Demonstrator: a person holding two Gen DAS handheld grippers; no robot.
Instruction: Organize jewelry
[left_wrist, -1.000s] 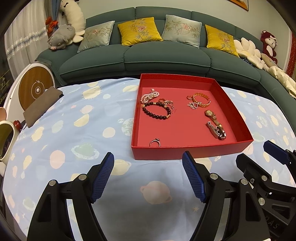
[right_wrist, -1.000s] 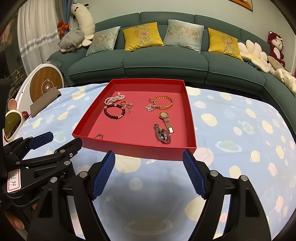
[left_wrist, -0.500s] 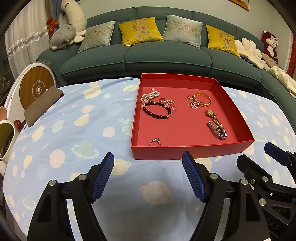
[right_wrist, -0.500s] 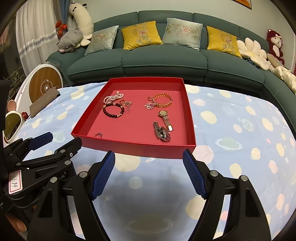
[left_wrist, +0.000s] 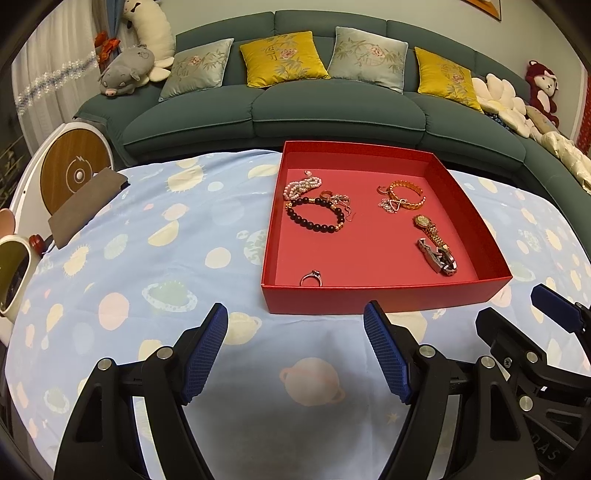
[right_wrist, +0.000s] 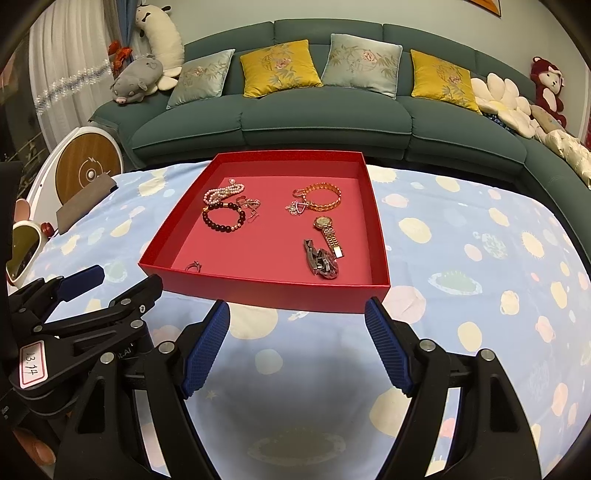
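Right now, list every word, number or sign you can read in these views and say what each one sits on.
"13.74" — handwritten on a white sticker on the left gripper body, seen from the right wrist view.
"DAS" — partial embossed letters on the right gripper body, cut off; the rest is unreadable.
Embossed letters beside the sticker on the left gripper: too small to read.
Lightning-bolt symbol — on the round wooden disc.
Yellow cushion embroidery: too blurred to read.

1. Left gripper: jaws spread wide, nothing between the blue pads, hovering level over the surface's near edge.
2. Right gripper: same deal, wide apart, empty, just beside the left one.
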